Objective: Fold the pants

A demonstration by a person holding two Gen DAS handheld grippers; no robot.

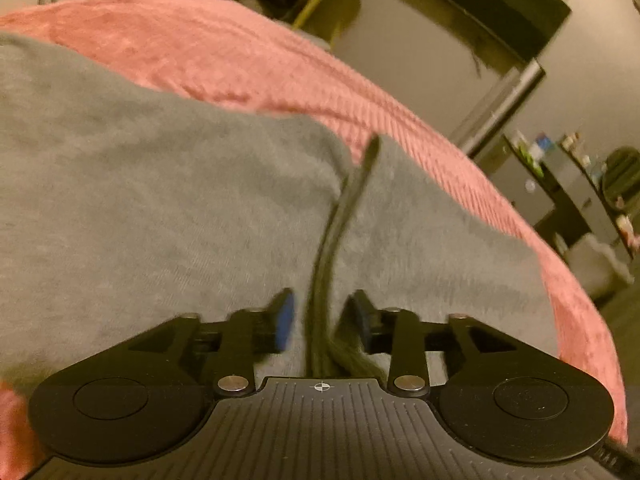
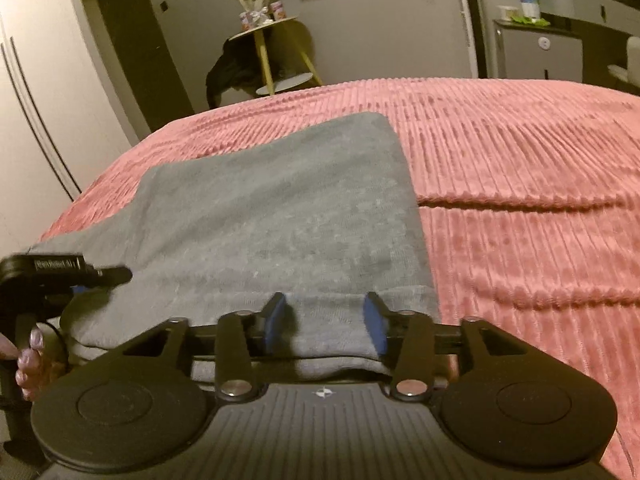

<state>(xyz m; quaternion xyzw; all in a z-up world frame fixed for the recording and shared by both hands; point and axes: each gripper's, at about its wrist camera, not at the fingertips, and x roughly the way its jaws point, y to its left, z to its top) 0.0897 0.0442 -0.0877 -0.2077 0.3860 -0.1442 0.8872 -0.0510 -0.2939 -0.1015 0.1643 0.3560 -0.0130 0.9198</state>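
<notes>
Grey pants [image 2: 280, 216] lie flat on a pink ribbed bedspread [image 2: 520, 200], folded lengthwise, with the legs running away from me. In the left wrist view the pants [image 1: 160, 208] fill the frame and a dark drawstring [image 1: 340, 240] runs from the waist between the fingers. My left gripper [image 1: 324, 324] is open just over the waistband, astride the drawstring. My right gripper [image 2: 326, 322] is open with the near edge of the pants between its fingers. The left gripper also shows at the left of the right wrist view [image 2: 72, 276].
The bed's far edge drops to the floor. A small round side table [image 2: 272, 28] with items and dark clothing stands beyond it. A white wardrobe [image 2: 36, 100] is at the left, and shelves and a cabinet [image 2: 536, 48] at the right.
</notes>
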